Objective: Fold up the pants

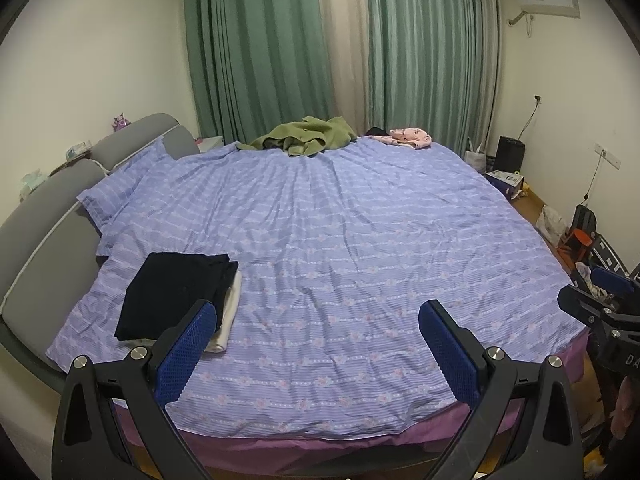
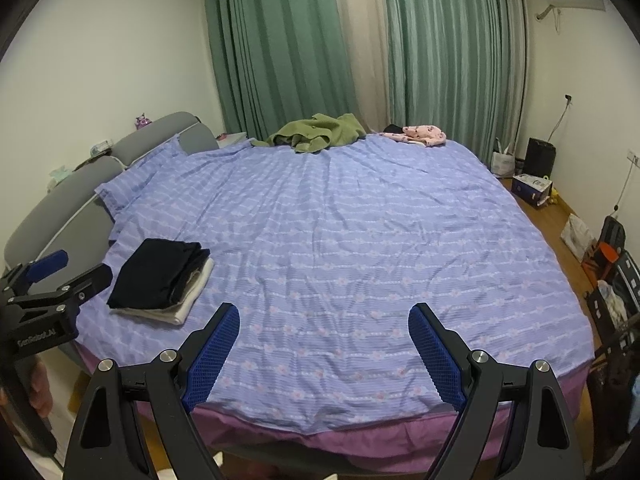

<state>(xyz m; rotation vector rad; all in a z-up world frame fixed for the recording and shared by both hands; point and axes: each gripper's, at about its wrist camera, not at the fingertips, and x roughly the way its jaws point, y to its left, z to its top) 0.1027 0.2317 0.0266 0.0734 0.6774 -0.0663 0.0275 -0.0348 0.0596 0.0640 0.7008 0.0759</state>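
Folded black pants [image 1: 172, 294] lie on top of a folded white garment [image 1: 228, 312] at the near left of the bed [image 1: 340, 260]; the stack also shows in the right wrist view [image 2: 158, 276]. My left gripper [image 1: 318, 320] is open and empty, held over the bed's near edge, its left finger just right of the stack. My right gripper [image 2: 322, 320] is open and empty over the near edge, right of the stack. Each gripper shows at the edge of the other's view: the right one [image 1: 600, 296], the left one [image 2: 60, 276].
A crumpled green garment [image 1: 308, 136] and a pink garment [image 1: 408, 138] lie at the bed's far edge. A grey headboard [image 1: 60, 208] and pillows [image 1: 120, 188] are on the left. Boxes, bags and a chair [image 2: 604, 256] stand on the wooden floor at the right.
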